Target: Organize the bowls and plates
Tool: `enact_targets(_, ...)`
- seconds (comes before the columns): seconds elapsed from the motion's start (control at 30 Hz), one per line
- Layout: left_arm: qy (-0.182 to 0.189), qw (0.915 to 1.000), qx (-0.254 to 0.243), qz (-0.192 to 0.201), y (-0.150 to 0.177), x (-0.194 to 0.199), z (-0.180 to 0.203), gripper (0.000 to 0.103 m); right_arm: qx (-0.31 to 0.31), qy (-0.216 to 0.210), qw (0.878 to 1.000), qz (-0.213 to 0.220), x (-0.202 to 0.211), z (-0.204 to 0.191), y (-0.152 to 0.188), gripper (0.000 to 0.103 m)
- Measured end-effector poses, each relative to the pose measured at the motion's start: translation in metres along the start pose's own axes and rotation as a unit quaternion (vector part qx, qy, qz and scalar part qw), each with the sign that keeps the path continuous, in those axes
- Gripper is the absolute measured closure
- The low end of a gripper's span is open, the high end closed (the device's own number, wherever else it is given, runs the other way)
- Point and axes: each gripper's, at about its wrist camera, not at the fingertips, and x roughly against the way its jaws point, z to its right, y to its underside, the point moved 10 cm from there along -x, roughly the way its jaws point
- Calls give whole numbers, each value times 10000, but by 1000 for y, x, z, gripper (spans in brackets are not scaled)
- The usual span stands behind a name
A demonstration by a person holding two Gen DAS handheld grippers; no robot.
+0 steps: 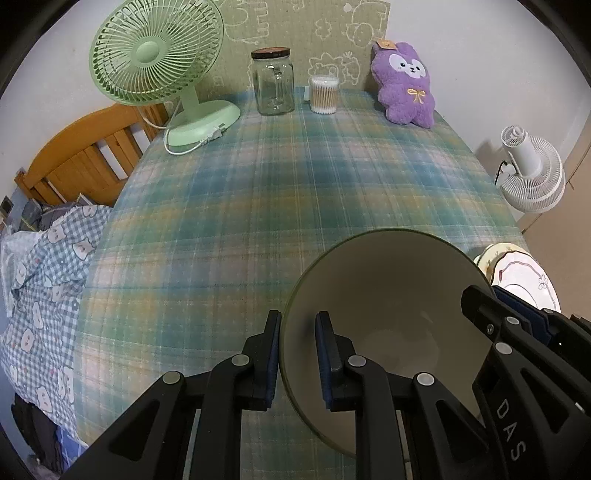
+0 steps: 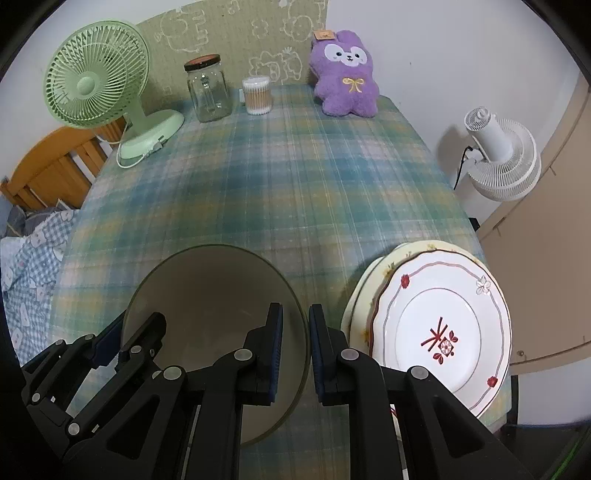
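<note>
Seemingly stiff and breakable, the bowl (image 1: 384, 317) hangs pinched at its near-side rim by the left gripper (image 1: 297, 356), while from the right wrist the right gripper (image 2: 295, 352) pinches the opposite rim, plates (image 2: 439, 325) just beside it.

A plaid tablecloth (image 1: 280, 192) in blue, green and yellow covers the table. At the far left of the table stands a green desk fan (image 1: 157, 51), its white cord (image 1: 184, 146) looped beside the base. To the right of the fan stands a clear glass jar (image 1: 273, 83) with a dark lid. Just beside the jar stands a round container of cotton swabs (image 1: 324, 94). A purple plush toy (image 1: 404, 83) leans upright at the far right corner. A green patterned mat (image 1: 306, 33) stands against the wall behind these items. Off the table, a white fan (image 1: 532, 173) stands at the right. A wooden bed frame (image 1: 85, 155) and checked bedding (image 1: 44, 273) lie at the left.
</note>
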Motion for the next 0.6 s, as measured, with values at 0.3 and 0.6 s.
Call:
enact_targets(0.3, 8, 10000, -2, -8, 2, -1, 0, 89, -21, 12, 10000, -29, -3, 1, 2, 85)
enact_targets(0.6, 86, 10000, 7, -14, 1, 0, 2, 80, -46, -117, 9997, -189, -3, 0, 5, 82)
